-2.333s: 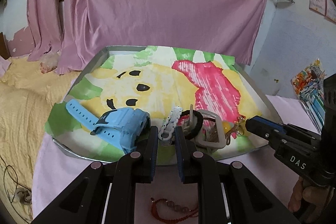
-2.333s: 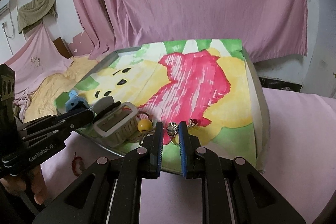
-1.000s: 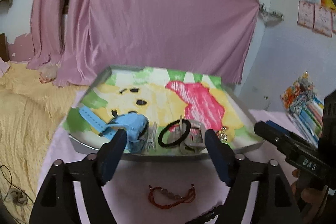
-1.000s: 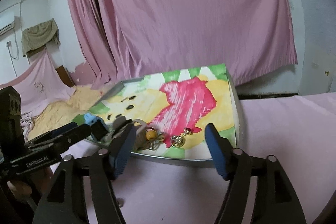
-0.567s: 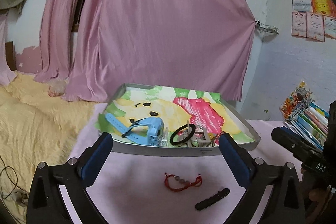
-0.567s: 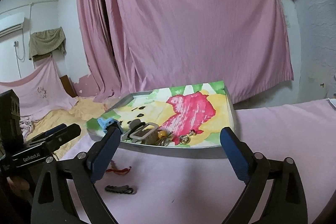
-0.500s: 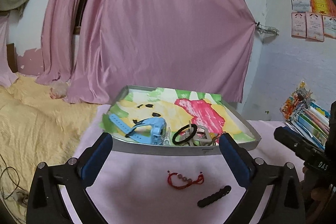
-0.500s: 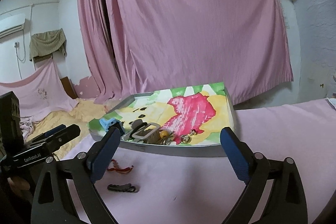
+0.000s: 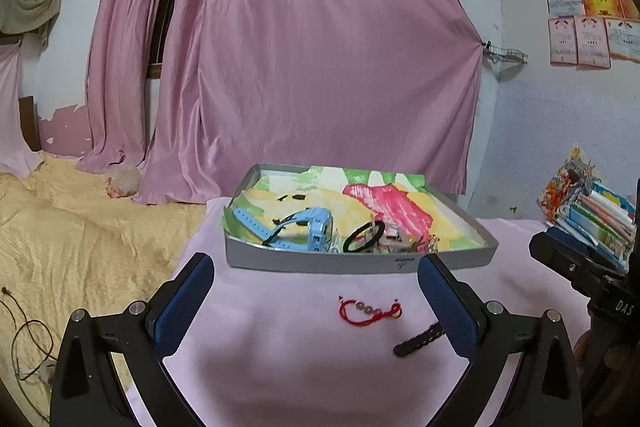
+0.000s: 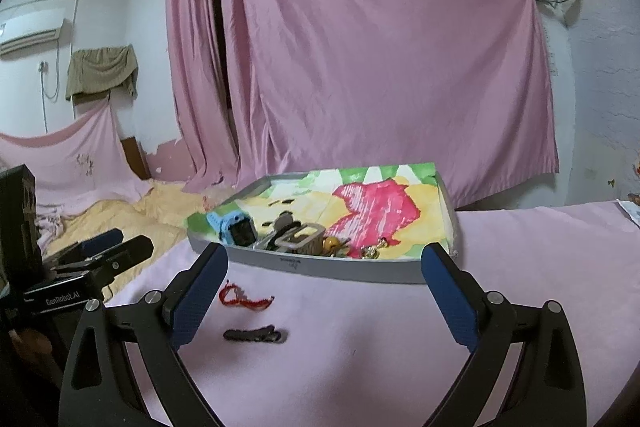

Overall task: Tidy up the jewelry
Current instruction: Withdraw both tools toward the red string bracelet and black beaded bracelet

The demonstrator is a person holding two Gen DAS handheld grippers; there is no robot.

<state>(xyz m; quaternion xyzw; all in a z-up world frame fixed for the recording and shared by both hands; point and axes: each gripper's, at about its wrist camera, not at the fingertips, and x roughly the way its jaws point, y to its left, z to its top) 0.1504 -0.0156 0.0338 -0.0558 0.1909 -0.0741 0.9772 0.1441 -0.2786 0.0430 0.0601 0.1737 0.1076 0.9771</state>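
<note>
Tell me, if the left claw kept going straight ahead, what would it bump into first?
Probably the red string bracelet lying on the pink cloth, straight ahead of the open left claw. If it passes above that, the grey tray's front wall comes next; height is unclear.

Your pink cloth [image 9: 280,347] lies open up to the tray [image 9: 320,261], with only the red bracelet [image 9: 370,309] and black clip [image 9: 418,339] lying across it.

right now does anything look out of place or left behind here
Two pieces lie outside the tray, on the pink cloth in front of it: a red string bracelet and a black hair clip. Everything else, such as the blue watch and black hair tie, sits inside the tray. Both grippers are open and empty.
</note>
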